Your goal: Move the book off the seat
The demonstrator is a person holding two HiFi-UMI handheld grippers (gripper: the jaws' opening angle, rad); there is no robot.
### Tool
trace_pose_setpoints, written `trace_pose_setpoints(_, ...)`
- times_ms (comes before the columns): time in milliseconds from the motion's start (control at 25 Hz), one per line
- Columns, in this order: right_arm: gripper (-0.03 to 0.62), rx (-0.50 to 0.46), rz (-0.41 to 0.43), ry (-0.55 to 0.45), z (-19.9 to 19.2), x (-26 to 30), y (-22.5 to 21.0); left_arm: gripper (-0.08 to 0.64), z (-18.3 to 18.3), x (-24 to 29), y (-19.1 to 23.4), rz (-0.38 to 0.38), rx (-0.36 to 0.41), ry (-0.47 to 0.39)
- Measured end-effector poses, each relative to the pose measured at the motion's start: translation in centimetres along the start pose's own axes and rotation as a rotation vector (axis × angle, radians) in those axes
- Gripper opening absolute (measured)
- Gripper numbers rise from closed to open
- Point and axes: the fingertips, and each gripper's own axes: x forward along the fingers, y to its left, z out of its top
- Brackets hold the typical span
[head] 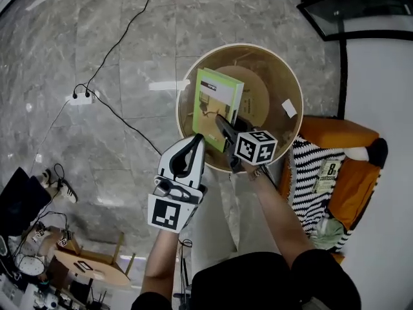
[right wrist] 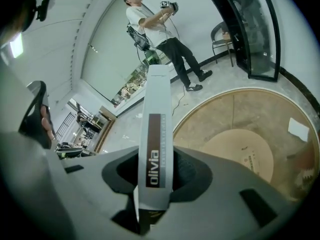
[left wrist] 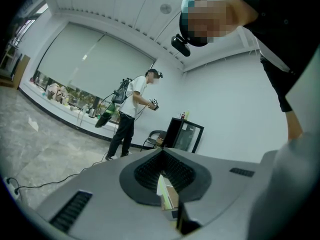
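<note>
A green-covered book [head: 216,105] with a white spine [right wrist: 157,134] is held upright over the round wooden table [head: 274,70]. My right gripper [head: 226,126] is shut on its lower edge, and the spine stands up between the jaws in the right gripper view [right wrist: 155,184]. The orange seat [head: 339,134] with a striped cushion [head: 310,173] lies to the right, apart from the book. My left gripper [head: 195,141] hovers left of the book with its jaws together and nothing in them. In the left gripper view [left wrist: 162,156] it points up toward the room.
A white slip [head: 289,108] lies on the table's right side. A power strip [head: 80,95] with cables runs across the marble floor at left. A small wooden stool [head: 90,267] stands lower left, a glass cabinet [head: 361,5] upper right. Another person [right wrist: 160,29] stands across the room.
</note>
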Motion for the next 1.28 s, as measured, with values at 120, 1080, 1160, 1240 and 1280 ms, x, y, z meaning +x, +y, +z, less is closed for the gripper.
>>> trace_pose_setpoints(120,0.136,0.041,0.001,0.032,-0.8,2.6,-0.7,0.011,-1.8,0.5,2.5,0.021,-0.005,0.017)
trace_pose_setpoints(1080,0.150,0.120,0.032,0.021,-2.3,8.4,-4.0,0.011,-11.0,-0.7,6.8,0.014,-0.037,0.035)
trace_pose_setpoints(1160,0.155,0.120,0.011,0.025,-2.5,8.4,-4.2,0.011,-11.3,-0.9,6.8,0.017,-0.044,0.037)
trace_pose_setpoints(1240,0.155,0.104,-0.009,0.035,-2.6,8.5,-4.4,0.011,-11.4,-0.9,6.8,0.020,-0.049,0.038)
trace_pose_setpoints(1280,0.155,0.087,-0.019,0.040,-2.6,8.5,-4.5,0.011,-11.4,-0.8,6.7,0.019,-0.049,0.038)
